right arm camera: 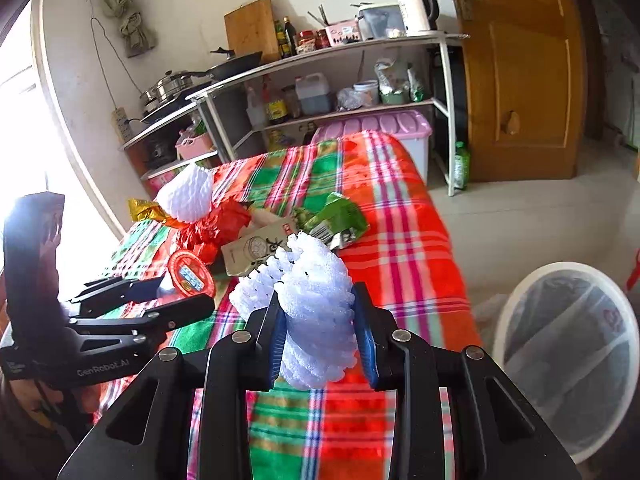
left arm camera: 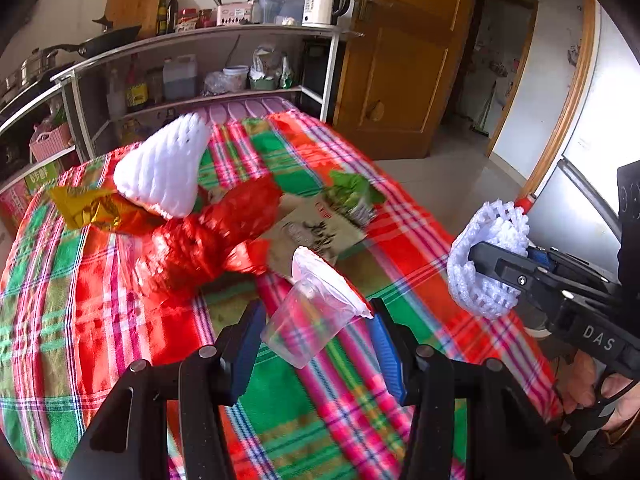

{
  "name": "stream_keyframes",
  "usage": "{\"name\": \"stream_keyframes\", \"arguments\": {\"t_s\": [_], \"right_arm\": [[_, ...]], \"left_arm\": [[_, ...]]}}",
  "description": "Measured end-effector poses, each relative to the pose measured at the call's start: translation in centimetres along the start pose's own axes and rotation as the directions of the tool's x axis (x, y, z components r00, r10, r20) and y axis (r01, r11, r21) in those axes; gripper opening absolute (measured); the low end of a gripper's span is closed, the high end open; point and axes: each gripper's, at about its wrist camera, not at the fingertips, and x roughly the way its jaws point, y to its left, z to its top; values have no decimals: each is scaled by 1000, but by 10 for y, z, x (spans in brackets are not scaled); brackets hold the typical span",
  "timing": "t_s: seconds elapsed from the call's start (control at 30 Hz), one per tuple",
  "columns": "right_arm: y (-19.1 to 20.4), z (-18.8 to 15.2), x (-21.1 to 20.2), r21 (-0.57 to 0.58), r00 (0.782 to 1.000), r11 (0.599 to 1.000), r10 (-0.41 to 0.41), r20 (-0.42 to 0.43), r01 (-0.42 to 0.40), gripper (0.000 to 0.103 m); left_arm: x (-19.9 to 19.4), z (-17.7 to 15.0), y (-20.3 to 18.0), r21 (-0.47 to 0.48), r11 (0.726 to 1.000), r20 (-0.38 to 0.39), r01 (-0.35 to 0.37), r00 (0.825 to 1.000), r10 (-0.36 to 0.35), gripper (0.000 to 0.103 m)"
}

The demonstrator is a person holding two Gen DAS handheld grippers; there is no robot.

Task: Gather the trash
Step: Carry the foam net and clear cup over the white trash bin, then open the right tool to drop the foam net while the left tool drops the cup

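Observation:
My left gripper [left arm camera: 316, 308] is shut on a clear plastic cup [left arm camera: 308, 320], which sits tilted between the blue pads just above the plaid tablecloth [left arm camera: 100, 320]. In the right wrist view the cup's red lid [right arm camera: 190, 276] shows between that gripper's fingers. My right gripper [right arm camera: 318, 296] is shut on a white foam fruit net [right arm camera: 316, 320], held over the table's near right side. More trash is heaped mid-table: a second foam net [left arm camera: 164, 168], a red plastic bag [left arm camera: 208, 240], a gold wrapper [left arm camera: 88, 208], a green packet [left arm camera: 352, 192] and a beige printed packet [left arm camera: 320, 232].
A white-rimmed bin [right arm camera: 568, 352] lined with a dark bag stands on the floor right of the table. Metal kitchen shelves [right arm camera: 320, 80] with pans and bottles run behind the table, and a pink-lidded box [right arm camera: 384, 124] sits at its far end. A wooden door [right arm camera: 520, 80] stands at the right.

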Motion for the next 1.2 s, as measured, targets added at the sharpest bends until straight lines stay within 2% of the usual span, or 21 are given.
{"name": "stream_keyframes", "arguments": {"t_s": [0.1,0.33,0.6,0.7,0.87,1.2], "right_arm": [[-8,1,-20,1,999,999,-35,36,35,32],[-39,0,-63,30,988,992,-125,91,123,32],[-89,-7,-103,105,960,964,-257,114,245,32],[-111,-12,-114,128,945,947,-309,106,295,32],[-140,-22,-125,156,919,916,-386,82,371,32],[-193,-47,-112,195,894,875,-447,-23,443,32]], "left_arm": [[-6,8,-20,32,999,20,0,1000,-1,53],[-8,27,-62,64,996,53,68,996,-71,53],[7,44,-121,123,979,45,165,984,-172,53],[21,48,-144,135,965,16,223,974,-227,53],[49,48,-171,133,950,-46,283,959,-279,53],[103,41,-215,155,942,-153,297,949,-275,53]]}}
